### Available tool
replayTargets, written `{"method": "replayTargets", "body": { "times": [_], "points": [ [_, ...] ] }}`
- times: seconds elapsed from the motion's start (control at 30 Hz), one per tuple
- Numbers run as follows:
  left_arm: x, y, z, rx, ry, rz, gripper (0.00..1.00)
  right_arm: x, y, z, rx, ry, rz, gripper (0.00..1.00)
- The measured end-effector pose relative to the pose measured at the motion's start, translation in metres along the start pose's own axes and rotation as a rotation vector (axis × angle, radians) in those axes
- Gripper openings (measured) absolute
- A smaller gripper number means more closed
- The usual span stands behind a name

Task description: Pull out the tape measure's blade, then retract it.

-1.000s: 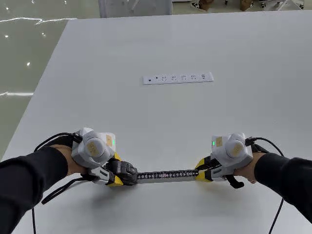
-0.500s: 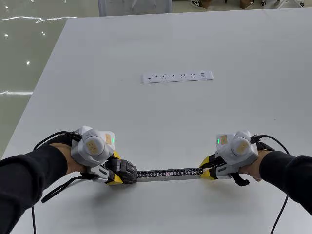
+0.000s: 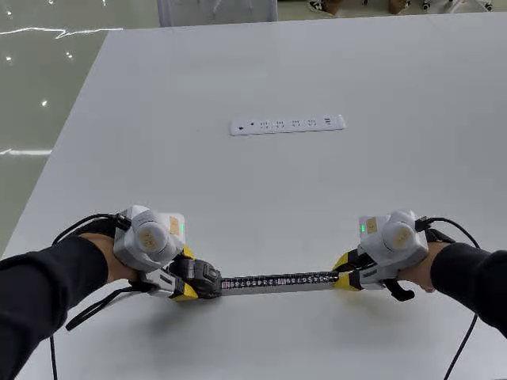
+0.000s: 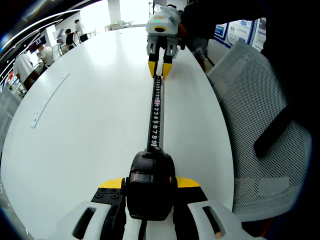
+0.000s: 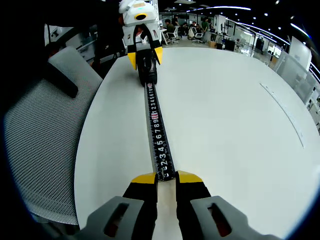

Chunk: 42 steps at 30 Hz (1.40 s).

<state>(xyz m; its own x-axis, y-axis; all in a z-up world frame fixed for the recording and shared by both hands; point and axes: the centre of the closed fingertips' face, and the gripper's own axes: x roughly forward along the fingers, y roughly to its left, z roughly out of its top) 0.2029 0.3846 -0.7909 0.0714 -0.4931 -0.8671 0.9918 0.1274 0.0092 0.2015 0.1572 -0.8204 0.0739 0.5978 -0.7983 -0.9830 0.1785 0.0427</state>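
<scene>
Left hand-held gripper is clamping the tape measure case, right hand-held gripper pinching the blade tip, best pulling straight away from the left.

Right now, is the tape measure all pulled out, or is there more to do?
Partly done: the blade is stretched out of the black case. In hand: the left gripper clamps the case, and the right gripper pinches the blade's tip. Left: maybe a bit more pulling, then letting the blade slide back into the case.
</scene>
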Motion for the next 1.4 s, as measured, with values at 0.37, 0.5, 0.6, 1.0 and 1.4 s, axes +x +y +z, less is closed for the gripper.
{"method": "replayTargets", "body": {
  "times": [0.37, 0.5, 0.6, 1.0, 1.4],
  "points": [
    [0.0, 0.0, 0.0, 0.001, 0.0, -0.001, 0.32, -0.006, -0.003, -0.007, 0.003, 0.011, -0.009, 0.08],
    [0.0, 0.0, 0.0, 0.001, 0.0, -0.001, 0.32, -0.007, -0.004, -0.009, 0.002, 0.013, -0.011, 0.08],
    [0.0, 0.0, 0.0, 0.001, 0.0, -0.001, 0.32, -0.008, -0.005, -0.011, 0.004, 0.017, -0.011, 0.08],
    [0.0, 0.0, 0.0, 0.003, 0.002, 0.0, 0.32, -0.012, -0.006, -0.017, 0.011, 0.026, -0.015, 0.08],
    [0.0, 0.0, 0.0, 0.001, 0.001, 0.001, 0.32, -0.014, -0.008, -0.02, 0.017, 0.027, -0.018, 0.08]
  ]
}}
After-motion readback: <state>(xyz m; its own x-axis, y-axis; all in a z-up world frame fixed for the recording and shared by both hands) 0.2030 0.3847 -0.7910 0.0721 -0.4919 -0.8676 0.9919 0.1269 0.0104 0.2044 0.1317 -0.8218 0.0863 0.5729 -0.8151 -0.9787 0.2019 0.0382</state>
